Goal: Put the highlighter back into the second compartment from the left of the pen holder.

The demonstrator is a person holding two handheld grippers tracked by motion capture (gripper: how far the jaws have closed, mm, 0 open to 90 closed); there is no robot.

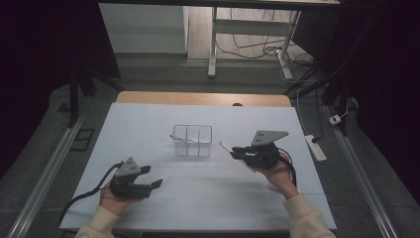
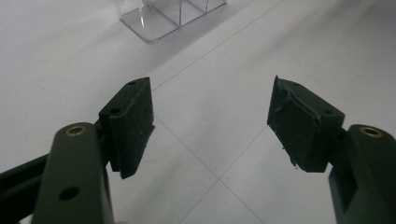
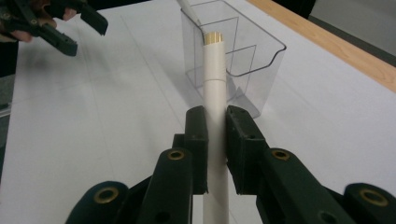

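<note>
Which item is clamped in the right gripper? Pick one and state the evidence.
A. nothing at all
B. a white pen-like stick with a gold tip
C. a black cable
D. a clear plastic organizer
B: in the right gripper view the right gripper has both jaws pressed on the white stick, whose gold tip points toward the clear organizer.

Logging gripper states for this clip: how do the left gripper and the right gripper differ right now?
The left gripper has its jaws wide apart with nothing between them; the right gripper is shut on a white pen. The left gripper sits far back from the clear organizer; the right gripper aims its pen at it from close by. Both are black, hand-held, above the white table.
</note>
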